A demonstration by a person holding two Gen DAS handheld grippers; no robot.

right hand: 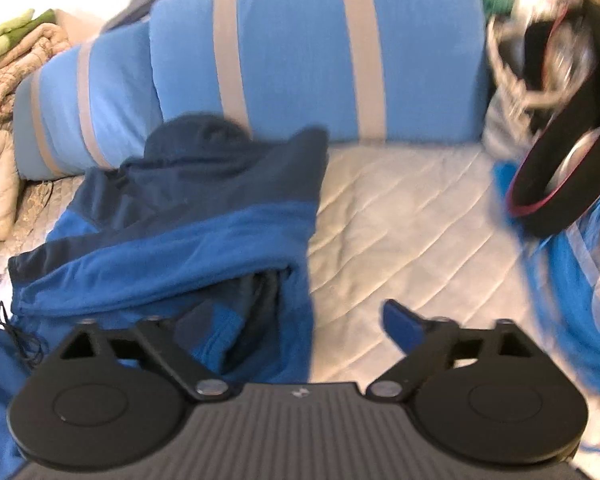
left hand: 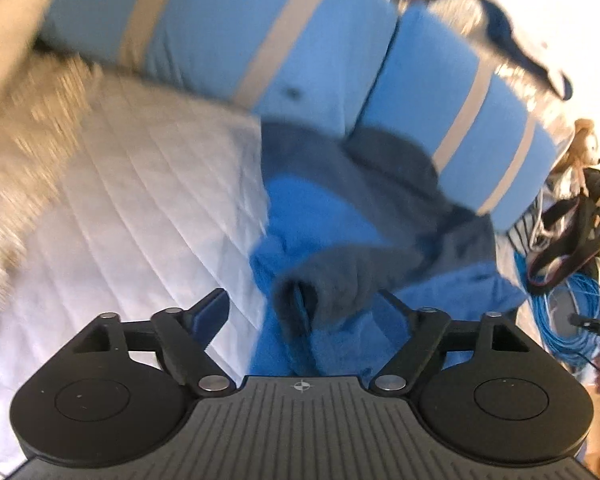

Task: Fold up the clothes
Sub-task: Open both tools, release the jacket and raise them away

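Bed: a white quilted cover (right hand: 400, 216) with diagonal stitching spreads under everything; it also shows in the left wrist view (left hand: 140, 200).
Pillows: two light blue pillows with beige stripes lie along the far side of the bed, one large (right hand: 312, 56) and one partly behind it to the left (right hand: 84, 100); in the left wrist view they cross the top (left hand: 236, 28).
Jacket: a blue jacket (right hand: 188, 224) with a dark navy upper part lies crumpled on the bed, its navy end touching the pillows, its blue body reaching down to the tongs; the left wrist view shows it bunched, with a grey-navy fold over the blue cloth (left hand: 340, 248).
Beige quilt: a padded beige quilt (right hand: 0, 120) is heaped at the left edge, with green cloth (right hand: 16, 28) on top.
Side clutter: a black bag with a red rim (right hand: 560, 184) and a coil of blue cable (left hand: 572, 320) sit to the right, off the bed's edge.
Left tongs (left hand: 300, 308): spread wide, hovering over the bunched jacket fold, pinching nothing.
Right tongs (right hand: 280, 320): spread wide over the jacket's right edge, one blue pad above bare bed cover, gripping nothing.
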